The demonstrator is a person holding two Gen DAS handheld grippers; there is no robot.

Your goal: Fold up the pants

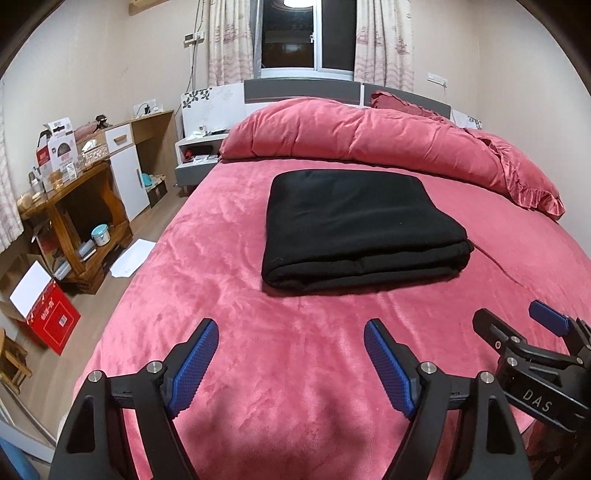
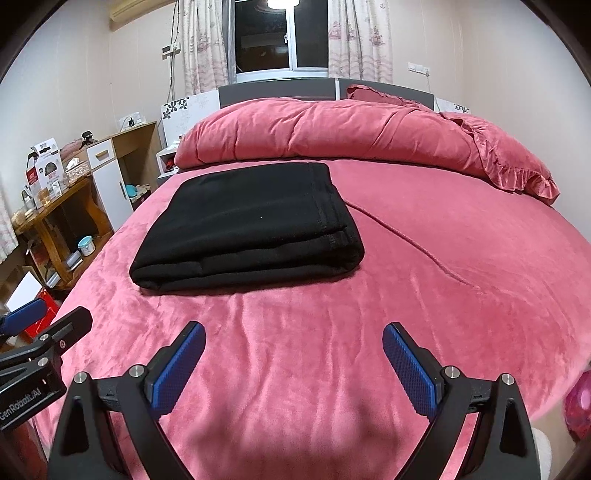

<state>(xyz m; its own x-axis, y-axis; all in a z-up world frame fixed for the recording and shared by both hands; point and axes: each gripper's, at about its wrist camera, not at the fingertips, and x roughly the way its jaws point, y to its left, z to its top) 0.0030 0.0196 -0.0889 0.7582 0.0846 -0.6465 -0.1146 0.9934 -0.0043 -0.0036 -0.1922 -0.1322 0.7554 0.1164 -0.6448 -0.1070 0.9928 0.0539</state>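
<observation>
Folded black pants (image 2: 245, 225) on pink bed (image 2: 424, 266) — right gripper (image 2: 293, 360) fingers (image 2: 410, 369) apart.

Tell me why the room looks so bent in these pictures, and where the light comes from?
Left wrist view: the fisheye lens bows the walls and bed, with dark corners; a ceiling lamp glares in the window. Right wrist view: same bulge, same lamp reflection; the open right gripper casts a soft shadow on the sheet, and the black pants show little detail.

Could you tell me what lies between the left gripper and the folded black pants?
Only bare pink bedsheet separates the open left gripper from the pants, seen in the left wrist view.
</observation>
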